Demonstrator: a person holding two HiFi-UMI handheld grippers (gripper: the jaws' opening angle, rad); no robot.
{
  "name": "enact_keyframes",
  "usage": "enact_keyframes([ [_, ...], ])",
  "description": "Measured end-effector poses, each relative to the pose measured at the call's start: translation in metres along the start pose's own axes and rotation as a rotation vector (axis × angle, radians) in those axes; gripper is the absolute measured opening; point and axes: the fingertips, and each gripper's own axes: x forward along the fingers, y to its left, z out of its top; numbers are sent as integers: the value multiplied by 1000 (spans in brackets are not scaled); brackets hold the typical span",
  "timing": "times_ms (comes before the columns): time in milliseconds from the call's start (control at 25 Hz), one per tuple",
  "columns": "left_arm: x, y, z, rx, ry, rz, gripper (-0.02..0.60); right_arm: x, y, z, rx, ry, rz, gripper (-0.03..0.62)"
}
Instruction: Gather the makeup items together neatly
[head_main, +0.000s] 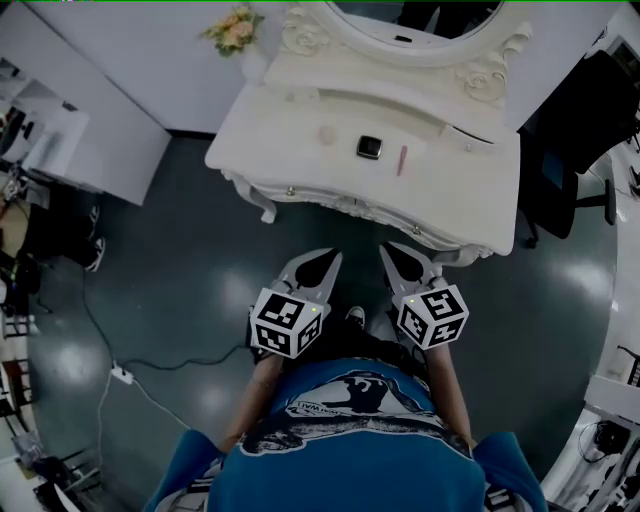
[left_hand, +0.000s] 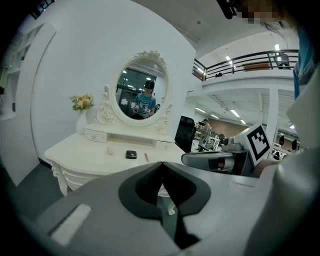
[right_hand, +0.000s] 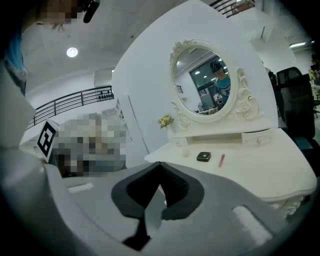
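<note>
Hovering close in front of the person's blue shirt, the left gripper and the right gripper sit side by side over the dark floor, both pointing toward the dressing table. Each has its jaws pressed tip to tip with nothing between them. Beyond the tips, well apart from both grippers, the makeup items lie on the tabletop. A small black compact is in the middle, a pink stick lies near it on the right, and a pale rounded piece lies to its left; none of them touch. Farther back an oval mirror rises from the table, with a bunch of flowers at the far left corner.
</note>
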Motion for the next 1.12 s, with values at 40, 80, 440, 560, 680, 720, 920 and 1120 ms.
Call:
enact_keyframes([
  [40, -3, -3, -2, -1, 1, 4, 17, -3, 1, -1, -3, -3, 3, 0],
  [80, -5, -5, -4, -1, 1, 8, 17, -6, 3, -1, -11, -7, 6, 0],
  [440, -26, -20, -12, 0, -7, 30, 17, -22, 23, -10, -123, 7, 35, 2],
  [560, -28, -24, -14, 4, -9, 30, 17, -23, 27, -13, -126, 9, 41, 0],
  [680, -30, -25, -17, 5, -6, 32, 17, -23, 29, -16, -134, 16, 47, 0],
  [720, -31, -26, -17, 5, -6, 33, 17, -23, 31, -16, -136, 17, 49, 1],
  [920, -37, -25, -17, 4, -13, 40, 17, -21, 37, -16, -148, 21, 58, 0],
  [1120, -44, -20, -17, 5, -13, 44, 17, -16, 46, -17, -149, 23, 68, 0],
])
